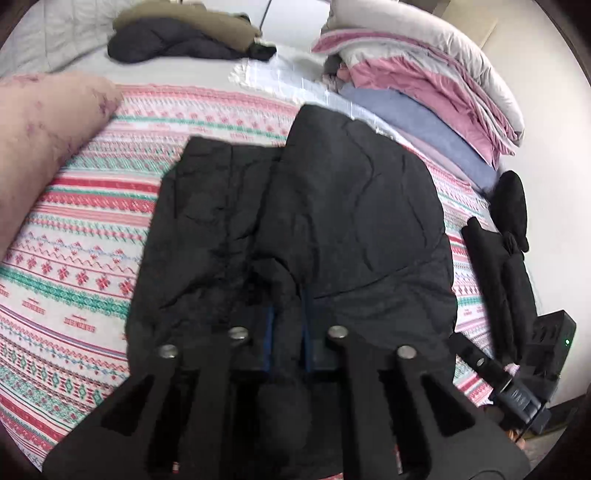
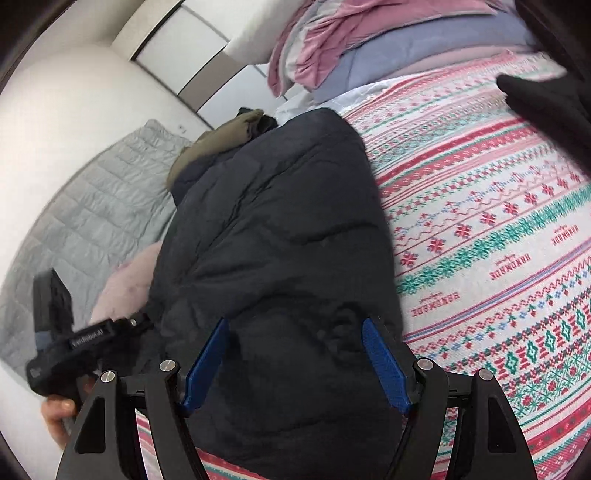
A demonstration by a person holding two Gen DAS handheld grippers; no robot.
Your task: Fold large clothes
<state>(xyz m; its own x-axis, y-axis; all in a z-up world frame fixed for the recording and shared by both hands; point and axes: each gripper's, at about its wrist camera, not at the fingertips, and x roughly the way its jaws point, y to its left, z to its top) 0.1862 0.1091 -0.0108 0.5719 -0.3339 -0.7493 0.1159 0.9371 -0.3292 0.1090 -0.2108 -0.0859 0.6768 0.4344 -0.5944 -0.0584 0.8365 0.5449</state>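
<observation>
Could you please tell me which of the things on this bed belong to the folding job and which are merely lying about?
Part of the job:
black padded jacket
left gripper, shut on the jacket's fabric
right gripper, open over the jacket

Lying about:
olive and dark clothes pile
stacked pink and blue bedding
pink pillow
patterned bedspread

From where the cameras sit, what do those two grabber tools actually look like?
Both are matte black plastic. The left gripper and right gripper each have angular black linkage arms joined by round silver pins. The fingers carry textured blue pads. A white label, too blurred to read, marks the left tool's body, where bare fingertips show beneath.
</observation>
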